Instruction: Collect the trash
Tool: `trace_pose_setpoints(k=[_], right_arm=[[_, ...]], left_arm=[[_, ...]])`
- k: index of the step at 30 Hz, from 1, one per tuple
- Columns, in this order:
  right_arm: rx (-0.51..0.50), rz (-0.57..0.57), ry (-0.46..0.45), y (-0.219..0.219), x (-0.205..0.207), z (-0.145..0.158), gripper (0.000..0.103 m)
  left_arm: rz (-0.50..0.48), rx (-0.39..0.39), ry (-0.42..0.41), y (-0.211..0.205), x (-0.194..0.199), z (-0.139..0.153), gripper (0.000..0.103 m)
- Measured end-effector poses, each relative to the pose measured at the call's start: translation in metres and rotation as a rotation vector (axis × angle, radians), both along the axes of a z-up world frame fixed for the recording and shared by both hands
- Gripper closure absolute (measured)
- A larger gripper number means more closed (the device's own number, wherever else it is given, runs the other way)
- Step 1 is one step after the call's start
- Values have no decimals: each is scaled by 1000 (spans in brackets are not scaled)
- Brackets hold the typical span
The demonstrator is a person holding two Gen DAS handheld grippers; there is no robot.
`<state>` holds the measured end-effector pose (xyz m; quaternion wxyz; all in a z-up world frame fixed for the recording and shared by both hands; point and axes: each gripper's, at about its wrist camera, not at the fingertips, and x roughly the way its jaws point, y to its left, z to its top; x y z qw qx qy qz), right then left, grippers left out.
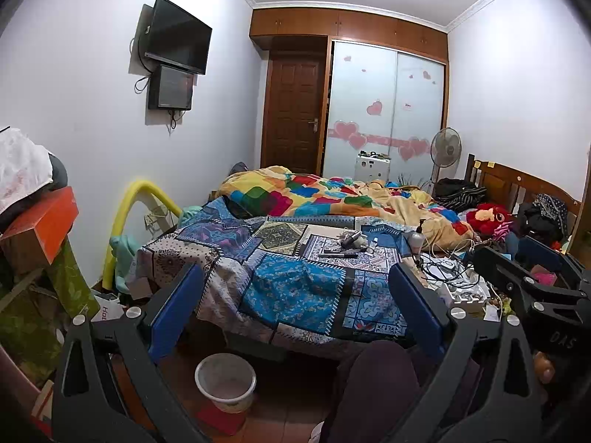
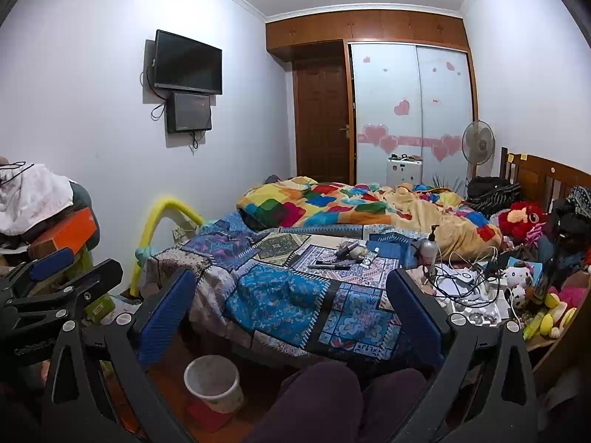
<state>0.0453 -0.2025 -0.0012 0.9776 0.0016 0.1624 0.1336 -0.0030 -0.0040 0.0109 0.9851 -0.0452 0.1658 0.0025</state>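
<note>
A white waste bin [image 1: 225, 382] stands on the floor at the foot of the bed; it also shows in the right wrist view [image 2: 213, 382]. Small clutter [image 1: 349, 245], pens and small bottles, lies on the patchwork bedspread [image 1: 291, 288]; the same clutter shows in the right wrist view [image 2: 345, 254]. My left gripper [image 1: 295, 295] is open and empty, held above the bin and in front of the bed. My right gripper [image 2: 291, 299] is open and empty too. Each gripper shows at the edge of the other's view.
A pump bottle [image 2: 430, 247], tangled cables [image 2: 458, 280] and soft toys [image 2: 517, 277] crowd the right side. Boxes [image 1: 40, 229] are stacked at the left. A colourful quilt [image 1: 317, 195] covers the far bed. My knees [image 2: 325, 398] are below the grippers.
</note>
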Motion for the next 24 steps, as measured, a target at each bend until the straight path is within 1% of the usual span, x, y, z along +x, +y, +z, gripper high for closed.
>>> trace_pose_setpoints(k=[24], right_arm=[[-2, 1, -4, 0, -1, 2, 0]], left_arm=[[-3, -3, -1, 0, -1, -2, 2]])
